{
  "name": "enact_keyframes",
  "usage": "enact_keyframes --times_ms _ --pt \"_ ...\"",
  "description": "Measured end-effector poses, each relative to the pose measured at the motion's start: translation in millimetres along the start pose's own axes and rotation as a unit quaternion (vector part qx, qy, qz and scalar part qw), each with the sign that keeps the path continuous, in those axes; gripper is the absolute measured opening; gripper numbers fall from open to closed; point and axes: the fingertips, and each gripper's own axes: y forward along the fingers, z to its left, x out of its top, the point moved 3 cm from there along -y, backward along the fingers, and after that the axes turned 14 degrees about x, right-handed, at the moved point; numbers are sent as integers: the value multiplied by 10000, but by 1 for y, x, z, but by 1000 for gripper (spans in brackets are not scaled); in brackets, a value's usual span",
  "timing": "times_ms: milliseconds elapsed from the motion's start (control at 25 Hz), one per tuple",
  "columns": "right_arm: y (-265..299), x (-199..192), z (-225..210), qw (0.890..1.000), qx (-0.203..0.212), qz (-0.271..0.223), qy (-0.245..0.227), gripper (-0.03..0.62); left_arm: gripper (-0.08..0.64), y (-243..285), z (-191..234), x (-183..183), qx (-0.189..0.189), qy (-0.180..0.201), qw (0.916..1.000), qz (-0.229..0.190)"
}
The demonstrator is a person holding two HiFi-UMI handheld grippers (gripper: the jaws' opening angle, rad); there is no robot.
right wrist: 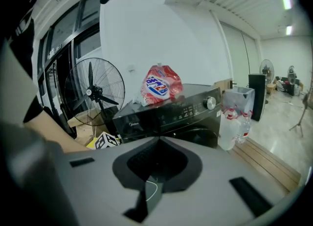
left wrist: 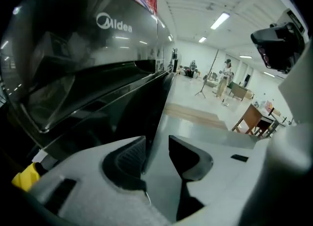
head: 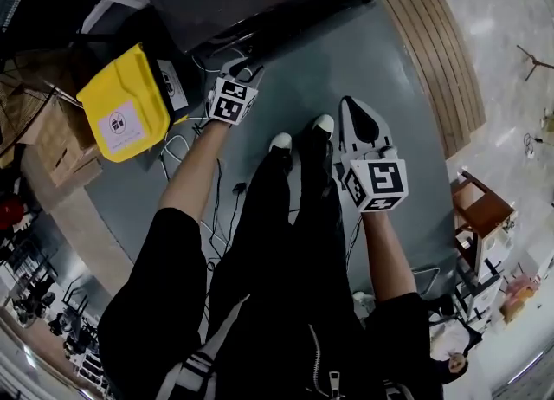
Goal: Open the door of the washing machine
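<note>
Left gripper [left wrist: 156, 144]: jaws wide apart, gripping nothing. The washing machine door [left wrist: 83, 68] lies close ahead to its left, with the door's dark edge in line with the jaw gap. Right gripper [right wrist: 157, 146]: closed, empty, farther from the machine.

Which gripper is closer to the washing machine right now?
Left. The left gripper is close in front of the washing machine, fingers apart; the right gripper hangs back over the floor.
</note>
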Motion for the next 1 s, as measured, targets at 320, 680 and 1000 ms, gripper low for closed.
enact_keyframes --times_ms 320,680,1000 --pt "-22 -30 -14 9994 -186 277 70 5 183 44 -8 -14 -418 -36 9984 370" --pt "-44 -42 -21 9986 -401 290 184 5 62 43 -31 -18 -277 659 9967 394" --pt "-60 -33 -23 9987 -427 254 119 3 64 20 -113 -33 -633 285 9967 426"
